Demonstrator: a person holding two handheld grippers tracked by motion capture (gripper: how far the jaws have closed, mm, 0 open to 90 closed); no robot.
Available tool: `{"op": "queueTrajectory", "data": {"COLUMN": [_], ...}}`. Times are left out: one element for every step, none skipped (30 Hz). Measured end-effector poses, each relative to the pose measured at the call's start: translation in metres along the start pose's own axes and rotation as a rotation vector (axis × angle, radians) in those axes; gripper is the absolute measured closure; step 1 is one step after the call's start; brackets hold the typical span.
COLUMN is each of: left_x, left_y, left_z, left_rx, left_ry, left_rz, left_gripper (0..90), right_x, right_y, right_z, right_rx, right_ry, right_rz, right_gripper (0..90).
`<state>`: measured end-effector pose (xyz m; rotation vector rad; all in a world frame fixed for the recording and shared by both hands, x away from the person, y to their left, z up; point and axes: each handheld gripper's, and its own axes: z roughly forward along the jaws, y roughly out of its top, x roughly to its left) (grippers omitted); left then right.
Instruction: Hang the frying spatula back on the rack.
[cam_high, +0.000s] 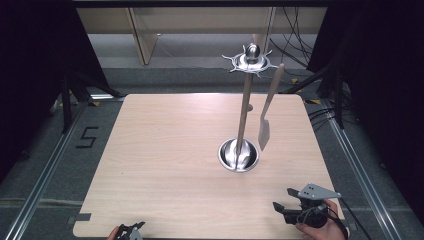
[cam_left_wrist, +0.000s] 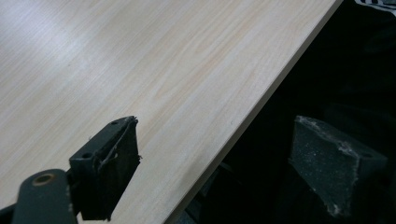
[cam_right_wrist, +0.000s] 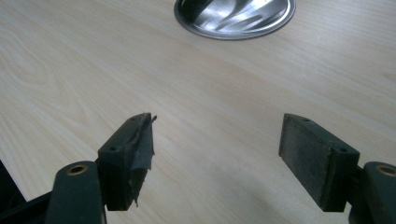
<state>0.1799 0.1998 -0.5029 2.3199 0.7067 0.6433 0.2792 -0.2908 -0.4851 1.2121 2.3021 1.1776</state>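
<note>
A utensil stand rises from the middle right of the wooden table (cam_high: 165, 150). It has a round shiny metal base (cam_high: 239, 156), a tall wooden pole (cam_high: 244, 107) and a metal hook crown (cam_high: 251, 61). A pale wooden spatula (cam_high: 265, 125) hangs from one hook, blade down, just right of the base. My right gripper (cam_high: 285, 199) is held near the front right edge, open and empty, jaws pointing toward the stand. In the right gripper view its jaws (cam_right_wrist: 219, 126) frame bare tabletop below the base (cam_right_wrist: 233, 18). My left gripper (cam_high: 131, 231) sits at the front edge, open and empty (cam_left_wrist: 217, 135).
In the left gripper view the table's edge (cam_left_wrist: 261, 102) runs diagonally between the jaws, with dark space beyond it. Metal floor rails (cam_high: 47, 170) flank the table. Cables (cam_high: 300, 50) lie on the floor behind, near a black stand leg (cam_high: 66, 105).
</note>
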Motion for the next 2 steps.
{"op": "queueTrajectory", "data": {"left_x": [0.0000, -0.0005], "left_y": [0.0000, 0.0000], "left_z": [0.0000, 0.0004], "left_rx": [0.000, -0.007], "left_ry": [0.000, -0.001], "left_rz": [0.000, -0.006], "left_gripper": [14.9, 14.9], "right_x": [0.0000, -0.0036], "right_y": [0.0000, 0.0001], "right_z": [0.0000, 0.0004], "right_rx": [0.000, -0.008], "right_ry": [0.000, 0.003], "right_rz": [0.000, -0.027], "right_gripper": [27.4, 27.3]}}
